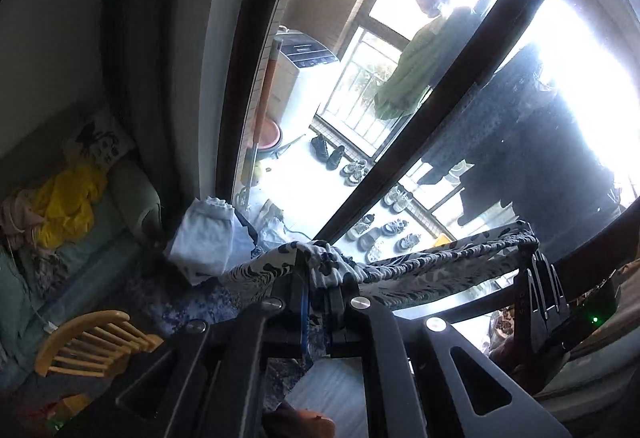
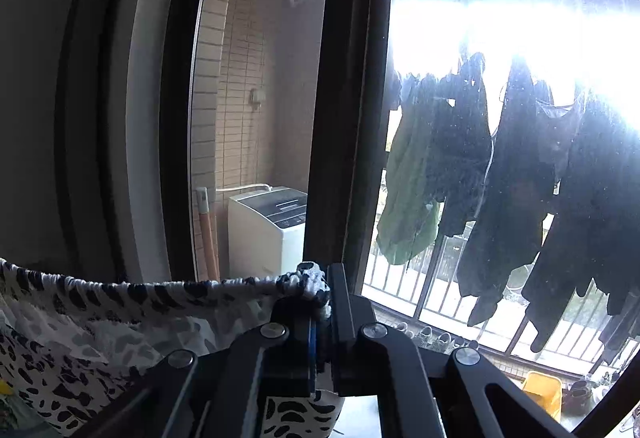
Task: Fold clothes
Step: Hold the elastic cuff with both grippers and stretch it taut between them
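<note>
A white garment with a dark blue leopard print (image 1: 432,262) is stretched in the air between my two grippers by its elastic waistband. My left gripper (image 1: 320,278) is shut on one end of the waistband. My right gripper (image 2: 320,302) is shut on the other end, and it also shows in the left wrist view (image 1: 536,278). In the right wrist view the garment (image 2: 120,318) hangs down to the left below the taut band. A folded pale blue garment (image 1: 204,238) lies below on a dark patterned surface.
A glass sliding door with a dark frame (image 2: 344,118) stands straight ahead. Behind it is a balcony with a washing machine (image 2: 268,226), hanging laundry (image 2: 500,178) and several shoes (image 1: 360,166). A sofa with yellow clothes (image 1: 68,202) and wooden hangers (image 1: 88,342) lie at left.
</note>
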